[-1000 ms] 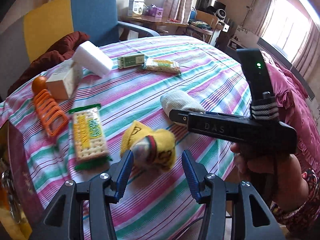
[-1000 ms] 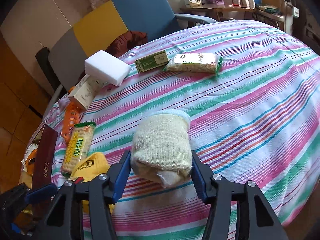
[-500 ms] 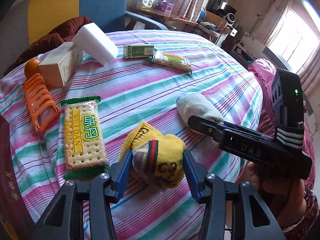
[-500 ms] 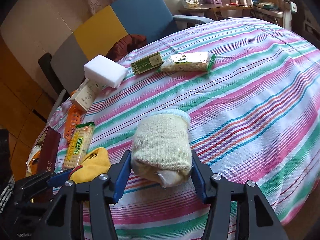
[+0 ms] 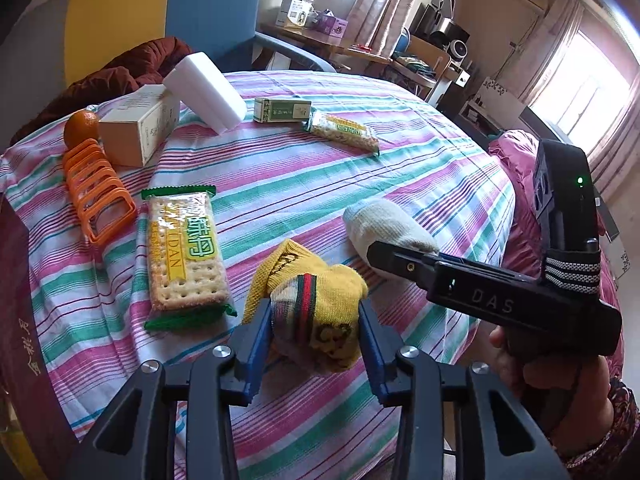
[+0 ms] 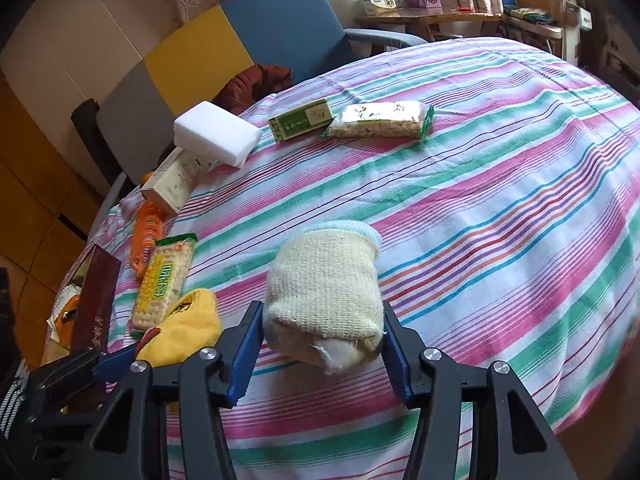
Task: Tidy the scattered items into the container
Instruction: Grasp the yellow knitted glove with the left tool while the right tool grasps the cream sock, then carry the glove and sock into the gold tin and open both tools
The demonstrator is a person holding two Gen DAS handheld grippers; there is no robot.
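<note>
A yellow sock bundle with a red and green band lies near the front of the striped tablecloth. My left gripper is closing on it, and both blue pads press its sides. A rolled cream sock sits between the pads of my right gripper, which is shut on it; the same cream sock shows in the left wrist view behind the right tool, held by a hand. A dark red box stands at the table's left edge.
On the cloth lie a cracker packet, an orange rack, a tangerine, a beige carton, a white foam block, a green box and a snack pack. A blue and yellow chair stands behind.
My left gripper came forward and down over the yellow sock, and its jaws narrowed until the pads pinched it. The right gripper kept still on the cream sock.
</note>
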